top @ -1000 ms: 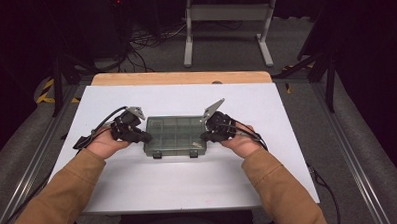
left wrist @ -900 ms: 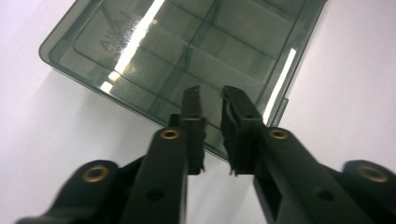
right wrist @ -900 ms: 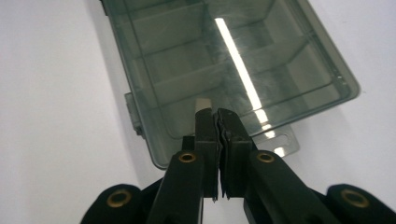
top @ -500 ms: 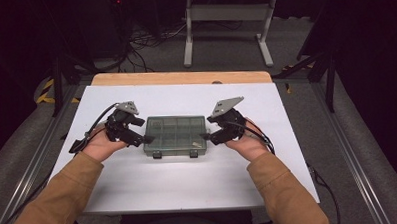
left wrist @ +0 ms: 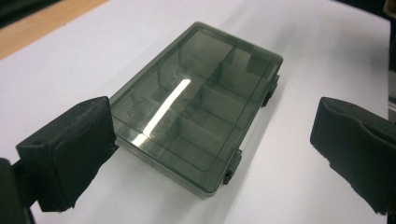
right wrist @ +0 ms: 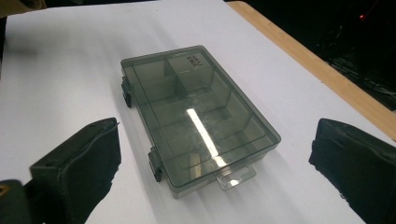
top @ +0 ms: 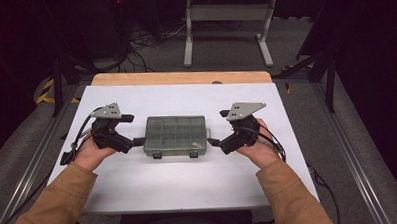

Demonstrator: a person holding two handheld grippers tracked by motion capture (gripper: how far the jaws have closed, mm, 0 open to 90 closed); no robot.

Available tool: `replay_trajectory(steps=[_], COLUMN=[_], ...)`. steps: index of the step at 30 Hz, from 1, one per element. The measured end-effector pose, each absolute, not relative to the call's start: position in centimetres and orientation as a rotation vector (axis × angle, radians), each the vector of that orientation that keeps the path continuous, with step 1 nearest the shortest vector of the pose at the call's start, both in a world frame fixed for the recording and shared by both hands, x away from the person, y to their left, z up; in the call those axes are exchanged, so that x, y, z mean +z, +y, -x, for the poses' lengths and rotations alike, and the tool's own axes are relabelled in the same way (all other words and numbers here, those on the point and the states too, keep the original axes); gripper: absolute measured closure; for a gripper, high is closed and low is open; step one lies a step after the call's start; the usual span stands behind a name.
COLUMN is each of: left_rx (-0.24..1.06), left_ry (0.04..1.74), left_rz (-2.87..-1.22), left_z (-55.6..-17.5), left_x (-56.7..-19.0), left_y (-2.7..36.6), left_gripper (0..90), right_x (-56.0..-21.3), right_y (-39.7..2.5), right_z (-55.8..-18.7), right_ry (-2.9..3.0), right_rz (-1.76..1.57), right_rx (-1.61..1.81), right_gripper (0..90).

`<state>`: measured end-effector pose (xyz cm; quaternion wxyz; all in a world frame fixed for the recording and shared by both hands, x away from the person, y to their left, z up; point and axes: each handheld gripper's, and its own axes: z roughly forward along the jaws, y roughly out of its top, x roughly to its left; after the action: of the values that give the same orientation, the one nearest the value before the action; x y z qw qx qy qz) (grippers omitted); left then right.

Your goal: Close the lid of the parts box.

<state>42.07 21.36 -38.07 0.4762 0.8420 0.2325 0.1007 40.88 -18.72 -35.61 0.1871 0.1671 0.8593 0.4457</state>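
A smoky see-through compartment box (top: 176, 137) lies flat on the white table top (top: 179, 187), lid closed, two latches on its near side. My left gripper (top: 133, 129) is open just off the box's left end, and the box (left wrist: 196, 109) lies ahead between its fingers (left wrist: 70, 154) without touching them. My right gripper (top: 217, 127) is open a little off the right end. In the right gripper view the box (right wrist: 196, 112) shows a clear hang tab (right wrist: 235, 176) pointing at me, between the spread pads (right wrist: 350, 158). Neither gripper holds anything.
A wooden strip (top: 180, 77) runs along the table's far edge. Beyond it a grey metal stand (top: 227, 21) and loose cables (top: 149, 41) are on the dark floor. Metal rails (top: 358, 161) flank the table on both sides.
Both grippers have drawn back outward from the box's ends, the right one farther. The box has stayed where it was.
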Motion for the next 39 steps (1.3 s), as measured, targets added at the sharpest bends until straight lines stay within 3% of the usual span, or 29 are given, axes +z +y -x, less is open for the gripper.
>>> replay_trajectory(steps=[23, 39], left_rx=[0.475, 0.503], left_ry=[0.583, 0.634], left_rz=[-1.744, -1.690], left_z=[-37.1, -36.2], left_x=[-41.9, -46.0], left_y=[25.0, 26.3], left_gripper=[0.9, 0.9], right_x=[-38.2, -42.1], right_y=[-23.5, -25.6], right_z=[-37.0, -36.3], right_ry=[2.173, 2.114], right_rz=[-0.465, -0.521], right_rx=[1.413, 1.445], right_gripper=[0.0, 0.0])
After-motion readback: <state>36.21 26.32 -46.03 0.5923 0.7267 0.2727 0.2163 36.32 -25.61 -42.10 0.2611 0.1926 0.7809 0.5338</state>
